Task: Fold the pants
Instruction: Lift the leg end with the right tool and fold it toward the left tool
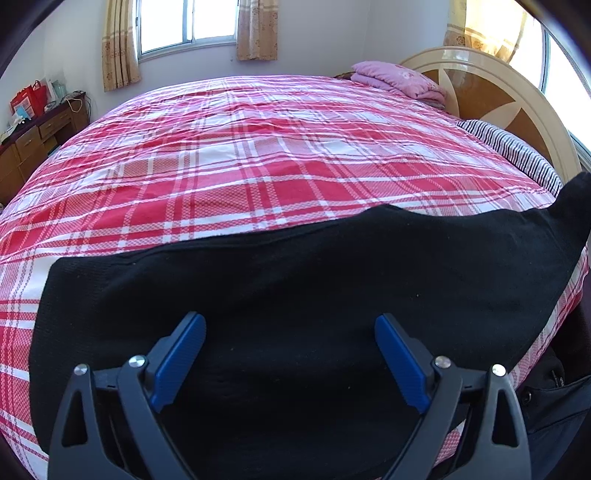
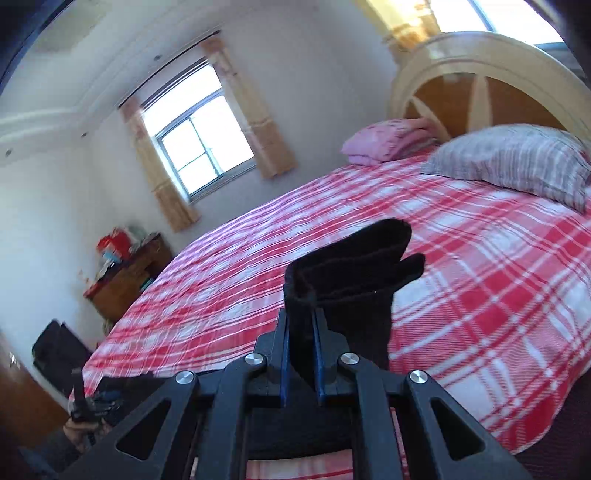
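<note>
While the black pants [image 1: 295, 295] lay spread across the near edge of a bed covered in a red-and-white plaid sheet [image 1: 240, 147], the left gripper [image 1: 290, 354] hovered above them with its blue-padded jaws spread wide and nothing between them. In the right wrist view, the right gripper [image 2: 301, 332] had its jaws pinched nearly together on a bunched fold of the same black fabric [image 2: 351, 266], which stood up out of the pads and flopped over toward the right, lifted clear of the sheet. The view from that gripper was tilted, so the bed ran diagonally across it. At the head of the bed stood a rounded cream and wood headboard [image 1: 491, 96], with a folded pink blanket [image 1: 399, 79] and a striped pillow [image 2: 517, 162] lying close to it. A window with beige curtains [image 1: 184, 26] was set in the far wall, and a wooden dresser [image 1: 33, 144] carrying red bags stood at the left side of the room. At the lower left of the right wrist view, part of the person's hand [image 2: 79, 428] was visible but blurred.
</note>
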Available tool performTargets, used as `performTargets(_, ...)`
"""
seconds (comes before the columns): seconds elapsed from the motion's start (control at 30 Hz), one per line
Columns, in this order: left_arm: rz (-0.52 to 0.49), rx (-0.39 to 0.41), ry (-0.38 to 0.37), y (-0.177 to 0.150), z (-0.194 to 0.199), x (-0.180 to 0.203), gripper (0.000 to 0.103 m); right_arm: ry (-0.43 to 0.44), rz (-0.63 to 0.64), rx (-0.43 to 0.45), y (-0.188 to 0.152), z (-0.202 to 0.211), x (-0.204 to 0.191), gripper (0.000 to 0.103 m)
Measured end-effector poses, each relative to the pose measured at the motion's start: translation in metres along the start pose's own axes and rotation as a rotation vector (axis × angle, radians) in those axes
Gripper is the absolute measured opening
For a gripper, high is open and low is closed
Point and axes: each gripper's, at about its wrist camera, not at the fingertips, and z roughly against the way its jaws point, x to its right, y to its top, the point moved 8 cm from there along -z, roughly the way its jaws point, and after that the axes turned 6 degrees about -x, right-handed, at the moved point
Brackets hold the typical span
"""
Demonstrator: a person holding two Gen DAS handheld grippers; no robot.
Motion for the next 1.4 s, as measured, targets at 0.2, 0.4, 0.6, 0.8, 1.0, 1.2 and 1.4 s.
performTargets(0.2,0.003,-0.001,-0.007,0.0,0.001,0.0,0.096,0.101,0.118,-0.053,-0.004,-0.023,-0.066,0.011)
performTargets(0.4,0.009,0.002,-0.016,-0.001,0.002,-0.001,0.096,0.191,0.191,-0.123,-0.017,-0.062,-0.123,0.011)
performTargets(0.6,0.01,0.004,-0.019,-0.001,0.002,0.0,0.096,0.233,0.252,-0.19,-0.046,-0.096,-0.163,0.011)
performTargets(0.8,0.013,0.006,-0.023,0.0,0.002,0.0,0.096,0.252,0.364,-0.283,-0.089,-0.129,-0.203,0.011)
performTargets(1.0,0.028,0.013,-0.034,0.003,0.008,0.003,0.096,0.241,0.489,-0.408,-0.14,-0.155,-0.221,0.011)
performTargets(1.2,0.001,0.041,-0.094,0.014,0.022,0.03,0.096,0.225,0.562,-0.549,-0.181,-0.175,-0.219,0.012)
performTargets(1.4,-0.045,0.028,-0.185,0.023,0.022,0.075,0.096,0.214,0.611,-0.653,-0.201,-0.178,-0.21,0.024)
